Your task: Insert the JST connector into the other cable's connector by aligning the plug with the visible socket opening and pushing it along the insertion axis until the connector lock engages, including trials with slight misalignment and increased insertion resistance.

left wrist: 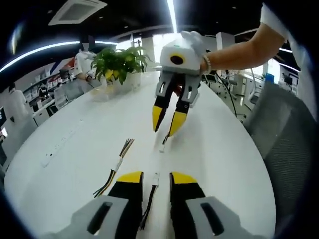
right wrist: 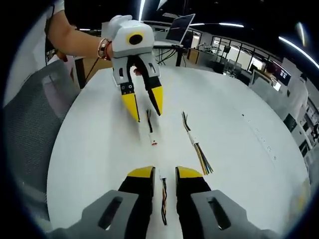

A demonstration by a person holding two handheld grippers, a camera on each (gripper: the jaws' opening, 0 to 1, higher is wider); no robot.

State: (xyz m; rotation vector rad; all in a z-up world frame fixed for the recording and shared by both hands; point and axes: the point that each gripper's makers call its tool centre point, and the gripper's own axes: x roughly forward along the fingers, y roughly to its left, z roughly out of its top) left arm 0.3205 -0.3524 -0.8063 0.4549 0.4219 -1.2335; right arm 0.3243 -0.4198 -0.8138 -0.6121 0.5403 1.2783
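A short dark-wired cable with a white JST connector [left wrist: 155, 179] lies on the white table [left wrist: 224, 164] between the jaws of my left gripper [left wrist: 157, 178], which is open and low over it. The other cable, with its small white connector [left wrist: 163, 144], lies just below my right gripper [left wrist: 165, 132], also open. In the right gripper view that cable [right wrist: 163, 191] runs between the jaws of my right gripper [right wrist: 164, 173]. The left gripper [right wrist: 148, 116] hangs open above the first cable's connector [right wrist: 153, 142]. Neither cable is gripped.
A third bundle of multicoloured wires [left wrist: 117, 167] [right wrist: 197, 147] lies beside the two cables. A potted plant [left wrist: 119, 62] stands at the table's far end. Grey chairs [left wrist: 289, 144] [right wrist: 30, 124] line one side. A laptop [right wrist: 179, 27] sits beyond the other end.
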